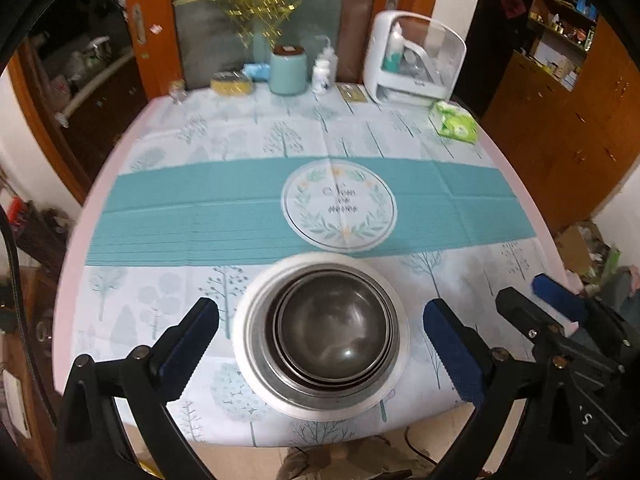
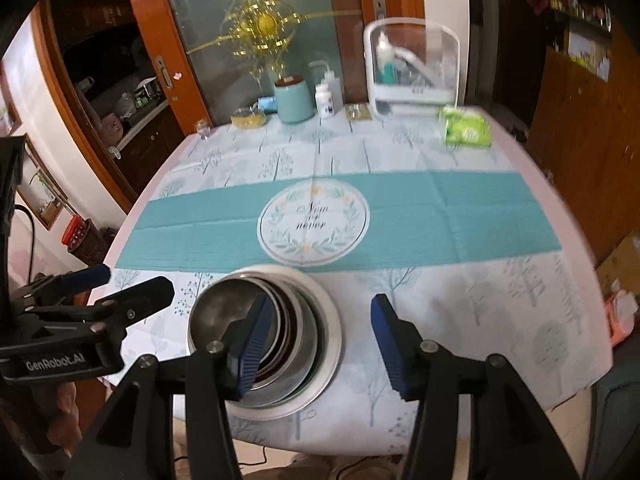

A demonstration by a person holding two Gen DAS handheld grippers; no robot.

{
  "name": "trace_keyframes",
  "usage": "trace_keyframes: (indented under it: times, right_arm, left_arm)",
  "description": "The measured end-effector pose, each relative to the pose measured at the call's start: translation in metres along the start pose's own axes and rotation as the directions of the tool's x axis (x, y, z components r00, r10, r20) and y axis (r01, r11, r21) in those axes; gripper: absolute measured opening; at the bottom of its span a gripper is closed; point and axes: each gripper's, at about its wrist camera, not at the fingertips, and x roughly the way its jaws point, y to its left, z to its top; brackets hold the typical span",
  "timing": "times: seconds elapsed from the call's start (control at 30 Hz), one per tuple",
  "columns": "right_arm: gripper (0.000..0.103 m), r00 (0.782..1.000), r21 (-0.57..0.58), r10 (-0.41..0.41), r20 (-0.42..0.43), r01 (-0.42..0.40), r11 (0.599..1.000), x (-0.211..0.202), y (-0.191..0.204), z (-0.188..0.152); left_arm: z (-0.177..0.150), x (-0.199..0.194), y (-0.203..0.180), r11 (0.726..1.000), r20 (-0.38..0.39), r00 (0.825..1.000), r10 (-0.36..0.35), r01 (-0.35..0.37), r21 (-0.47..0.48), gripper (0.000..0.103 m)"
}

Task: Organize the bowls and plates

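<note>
A stack of nested steel bowls (image 1: 334,330) sits on a white plate (image 1: 256,372) near the table's front edge; the stack also shows in the right wrist view (image 2: 224,312) on the plate (image 2: 328,344). My left gripper (image 1: 320,332) is open, its blue pads wide apart on either side of the stack, holding nothing. My right gripper (image 2: 316,340) is open and empty, its left pad (image 2: 252,344) over the bowls, its right pad beyond the plate's right rim. The right gripper also shows at the right of the left wrist view (image 1: 532,292).
The table (image 1: 200,208) has a teal-banded cloth with a round printed emblem (image 1: 339,205). Along the far edge stand a teal canister (image 1: 287,70), white bottles (image 1: 322,74), a white dish rack (image 1: 414,60) and a green tissue pack (image 1: 454,124). Wooden cabinets stand right.
</note>
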Motion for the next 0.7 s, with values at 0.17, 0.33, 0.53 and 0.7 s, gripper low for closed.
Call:
trace_keyframes:
  times: [0.17,0.33,0.53,0.7]
  right_arm:
    - [0.063,0.998,-0.026,-0.025,0.058,0.027,0.999,-0.020,0.002,0.004]
    - [0.064,0.997,-0.021,-0.034,0.074,0.036,0.999,-0.030,0.000,0.003]
    - [0.065,0.998,-0.036,-0.039,0.050,0.041,0.999,-0.028,0.001,0.004]
    - [0.065,0.998,-0.047,-0.043,0.037,0.045,0.998,-0.027,0.000,0.004]
  left_arm:
    - [-0.005,-0.019,-0.007,0.999,0.035,0.998,0.050,-0.050,-0.015,0.102]
    - [-0.011,-0.028,-0.009,0.997,0.042,0.996,0.077,-0.076,-0.030,0.102]
    - [-0.017,-0.034,-0.011,0.992,0.047,0.992,0.116,-0.113,-0.053,0.102]
    - [-0.018,-0.035,-0.014,0.990,0.056,0.990,0.128,-0.124,-0.065,0.102]
